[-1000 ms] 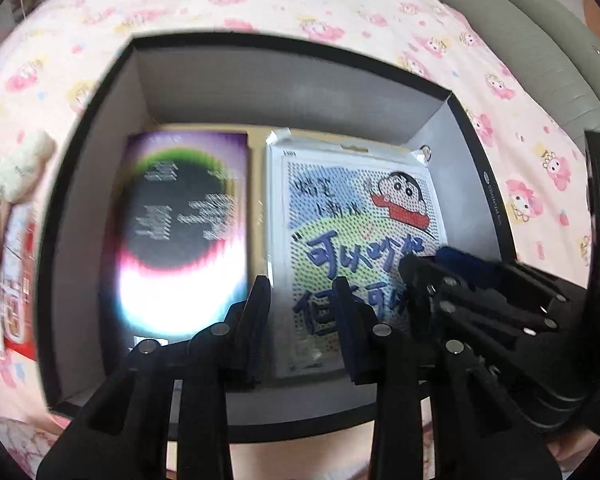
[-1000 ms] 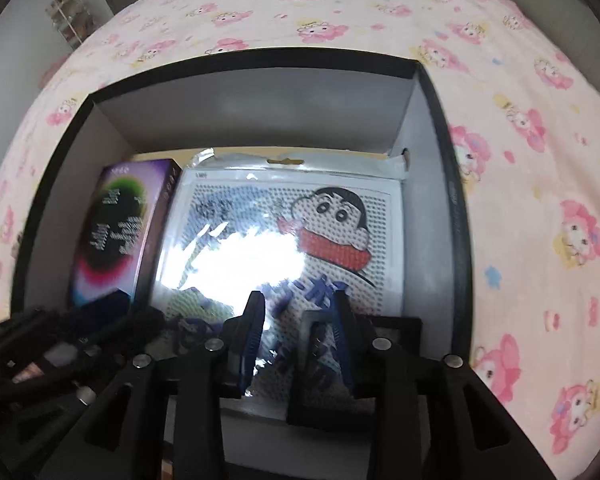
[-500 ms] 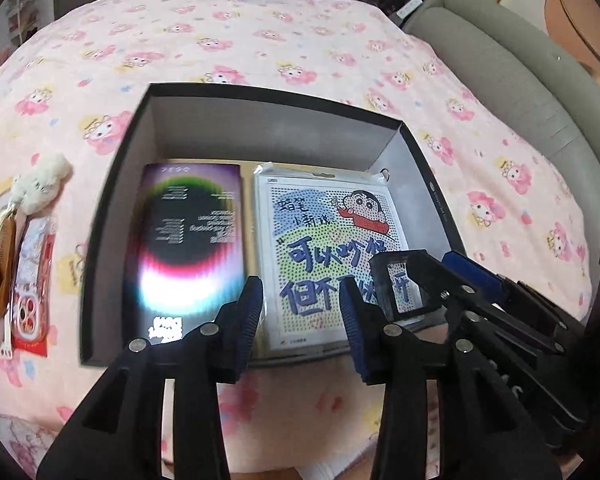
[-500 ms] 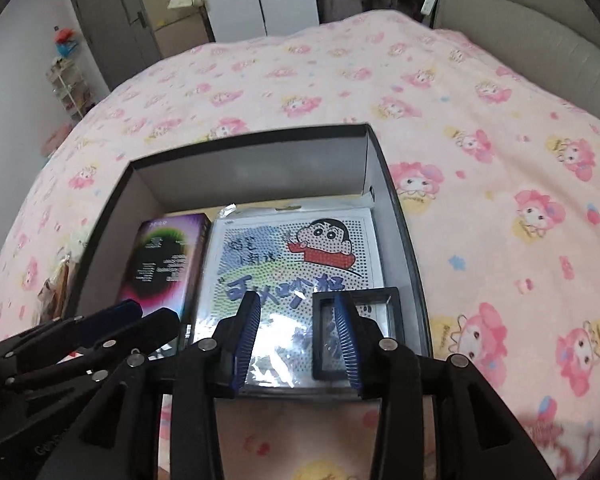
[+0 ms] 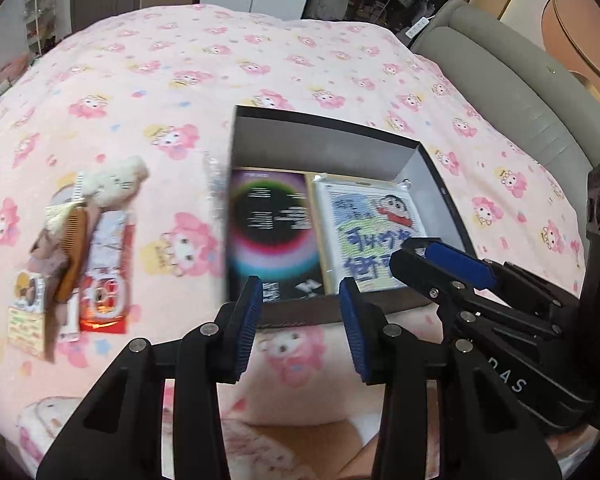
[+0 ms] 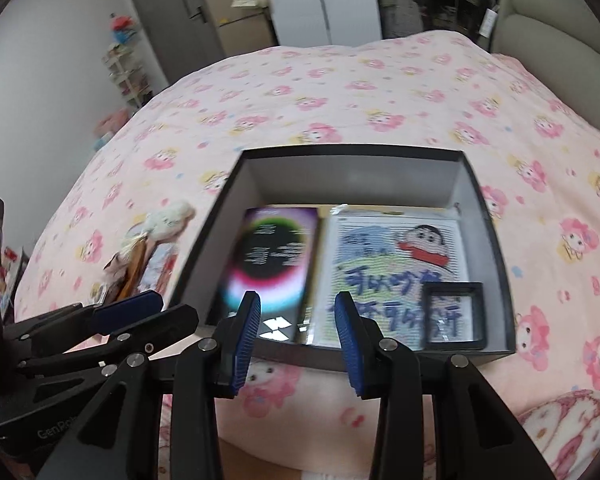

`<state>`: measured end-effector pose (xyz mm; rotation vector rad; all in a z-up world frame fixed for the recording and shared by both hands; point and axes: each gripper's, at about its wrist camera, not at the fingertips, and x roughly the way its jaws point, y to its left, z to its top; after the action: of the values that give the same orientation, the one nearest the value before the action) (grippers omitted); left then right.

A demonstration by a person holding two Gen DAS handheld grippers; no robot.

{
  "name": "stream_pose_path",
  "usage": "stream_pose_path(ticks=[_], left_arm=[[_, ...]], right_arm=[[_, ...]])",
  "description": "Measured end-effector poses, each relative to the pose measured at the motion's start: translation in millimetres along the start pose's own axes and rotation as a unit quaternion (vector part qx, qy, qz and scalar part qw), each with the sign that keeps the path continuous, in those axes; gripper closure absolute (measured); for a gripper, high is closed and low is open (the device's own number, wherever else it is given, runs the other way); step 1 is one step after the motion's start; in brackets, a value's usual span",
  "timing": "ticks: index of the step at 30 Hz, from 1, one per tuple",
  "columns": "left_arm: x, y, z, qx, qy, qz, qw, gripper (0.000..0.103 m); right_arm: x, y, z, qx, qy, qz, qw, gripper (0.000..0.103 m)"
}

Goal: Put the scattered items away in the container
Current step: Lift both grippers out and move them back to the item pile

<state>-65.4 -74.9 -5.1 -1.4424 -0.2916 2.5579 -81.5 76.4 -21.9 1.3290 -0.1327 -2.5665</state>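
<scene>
A pink cartoon-print bedspread (image 6: 380,92) covered the bed, a grey headboard (image 5: 512,92) along its right edge; both claws, left gripper (image 5: 298,322) and right gripper (image 6: 296,322), hung parted and empty near the black box (image 6: 356,184).

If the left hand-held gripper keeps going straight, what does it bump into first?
Probably the near wall of the black box, straight ahead of the open left hand-held gripper; depth is hard to judge.

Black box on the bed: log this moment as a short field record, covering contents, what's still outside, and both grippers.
container: black box, open, on the pink bedspread
inside: dark album; cartoon bead kit; small black frame on the kit
outside: plush toy, wooden comb, red packet, left of the box
left gripper: open, empty
right gripper: open, empty
</scene>
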Motion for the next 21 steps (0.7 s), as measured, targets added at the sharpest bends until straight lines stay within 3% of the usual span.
stream_pose_path(ticks=[10, 18, 21], left_arm=[[-25, 39, -17, -0.013, -0.011, 0.018, 0.9997, 0.065], [-37, 88, -35, -0.061, -0.013, 0.024, 0.9977, 0.069], [-44, 112, -42, -0.082, -0.018, 0.032, 0.9960, 0.069]], right_arm=[[3, 51, -10, -0.036, 0.007, 0.016, 0.999, 0.068], [18, 107, -13, -0.090, 0.018, 0.001, 0.996, 0.069], [29, 130, -14, -0.105, 0.030, 0.021, 0.994, 0.069]])
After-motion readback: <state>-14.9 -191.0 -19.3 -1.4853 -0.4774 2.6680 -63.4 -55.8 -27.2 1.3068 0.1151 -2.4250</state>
